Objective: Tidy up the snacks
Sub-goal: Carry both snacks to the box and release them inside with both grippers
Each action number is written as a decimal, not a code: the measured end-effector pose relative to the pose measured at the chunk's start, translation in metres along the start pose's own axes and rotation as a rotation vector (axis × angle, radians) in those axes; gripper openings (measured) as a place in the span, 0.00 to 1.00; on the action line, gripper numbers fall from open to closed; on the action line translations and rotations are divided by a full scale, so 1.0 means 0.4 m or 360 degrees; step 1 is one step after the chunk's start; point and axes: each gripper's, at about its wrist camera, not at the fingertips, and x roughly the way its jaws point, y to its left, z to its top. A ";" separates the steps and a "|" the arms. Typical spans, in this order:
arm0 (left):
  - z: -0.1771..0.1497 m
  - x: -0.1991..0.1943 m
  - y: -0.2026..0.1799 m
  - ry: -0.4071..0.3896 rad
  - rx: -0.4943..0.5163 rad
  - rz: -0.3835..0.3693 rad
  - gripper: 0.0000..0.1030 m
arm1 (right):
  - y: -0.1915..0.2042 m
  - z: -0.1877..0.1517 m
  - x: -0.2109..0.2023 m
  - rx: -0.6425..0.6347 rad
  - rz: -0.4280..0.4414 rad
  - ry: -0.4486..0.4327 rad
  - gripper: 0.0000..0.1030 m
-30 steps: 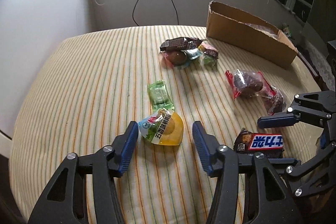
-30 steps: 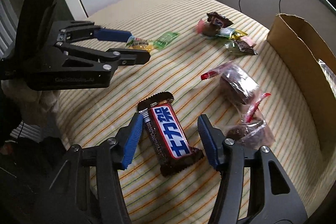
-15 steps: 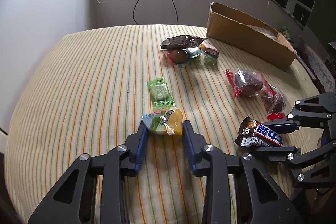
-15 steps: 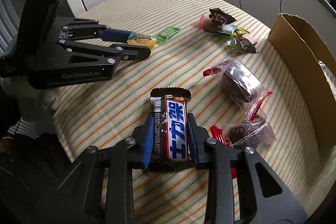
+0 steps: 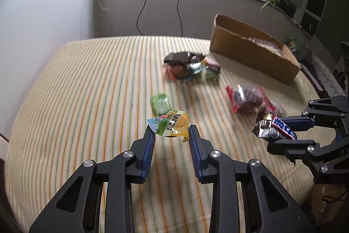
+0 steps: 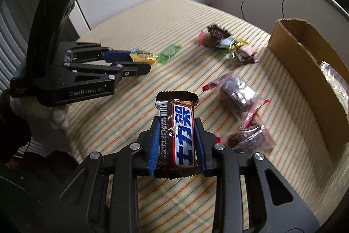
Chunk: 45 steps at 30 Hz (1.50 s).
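Two snacks are held clear of the striped table (image 5: pixel 76 84), where a second ago both lay flat on it.

The open cardboard box (image 5: pixel 257 56) is seen at the table's far right edge, with a clear-wrapped item inside. The right gripper (image 6: pixel 177 123) has been closed on the brown chocolate bar (image 6: pixel 181 130), whose blue-and-white label faces up and whose crimped end sticks out past the fingertips. The left gripper (image 5: pixel 171 131) has been pinched on the yellow jelly cup (image 5: pixel 171 126), its printed green-and-white lid tilted toward the camera. Just beyond it on the cloth, a small green packet (image 5: pixel 160 103) is left lying; two red-ended dark pastries (image 6: pixel 236 91) and a pile of small sweets (image 5: pixel 192 68) are seen nearer the box.
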 end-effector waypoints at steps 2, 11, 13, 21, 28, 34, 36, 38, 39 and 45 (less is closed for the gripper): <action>0.018 -0.004 -0.005 -0.0020 0.0003 -0.0022 0.29 | -0.012 0.011 -0.017 0.0018 -0.0015 -0.0035 0.29; 0.145 0.002 -0.077 -0.0134 0.0113 -0.0102 0.29 | -0.125 0.065 -0.065 0.0116 -0.0145 -0.0137 0.29; 0.169 0.010 -0.093 -0.0152 0.0131 -0.0119 0.29 | -0.163 0.078 -0.077 0.0150 -0.0177 -0.0159 0.29; 0.282 0.073 -0.181 -0.0187 0.0223 -0.0202 0.29 | -0.312 0.122 -0.103 0.0273 -0.0313 -0.0227 0.29; 0.371 0.144 -0.243 -0.0177 0.0283 -0.0252 0.29 | -0.424 0.167 -0.083 0.0355 -0.0406 -0.0239 0.29; 0.413 0.199 -0.276 -0.0152 0.0294 -0.0283 0.29 | -0.495 0.187 -0.056 0.0415 -0.0454 -0.0208 0.29; 0.421 0.219 -0.288 -0.0139 0.0303 -0.0286 0.29 | -0.518 0.190 -0.044 0.0432 -0.0473 -0.0194 0.29; 0.424 0.230 -0.295 -0.0132 0.0306 -0.0287 0.29 | -0.538 0.192 -0.034 0.0452 -0.0473 -0.0180 0.29; 0.426 0.238 -0.298 -0.0123 0.0304 -0.0290 0.29 | -0.541 0.189 -0.031 0.0459 -0.0473 -0.0177 0.29; 0.438 0.267 -0.306 -0.0091 0.0298 -0.0290 0.29 | -0.561 0.186 -0.012 0.0474 -0.0492 -0.0148 0.29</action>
